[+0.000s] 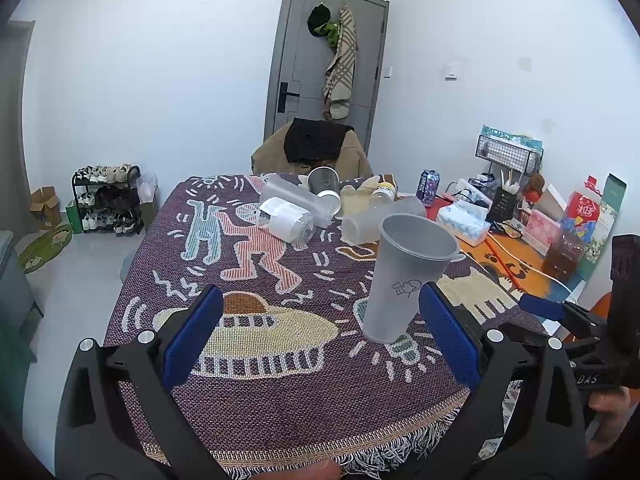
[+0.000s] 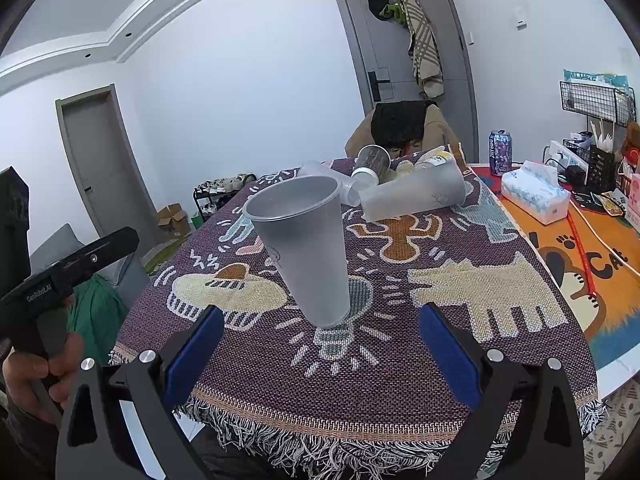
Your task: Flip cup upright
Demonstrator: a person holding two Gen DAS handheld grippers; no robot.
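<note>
A frosted grey plastic cup (image 1: 408,280) stands upright, mouth up, on the patterned woven cloth (image 1: 256,384). It shows in the right wrist view (image 2: 308,252) too, on the lightbulb motif. My left gripper (image 1: 320,340) is open and empty, the cup just ahead near its right finger (image 1: 448,336). My right gripper (image 2: 320,344) is open and empty, its fingers apart, just short of the cup's base. In the left wrist view the right gripper (image 1: 560,312) shows at the right edge.
Several frosted cups and bottles (image 1: 304,204) lie on their sides at the far end of the cloth; one long cup (image 2: 412,196) lies behind the upright cup. A tissue box (image 2: 536,196), a can (image 2: 500,152) and clutter fill the right side. A chair with a coat (image 1: 312,148) stands behind the table.
</note>
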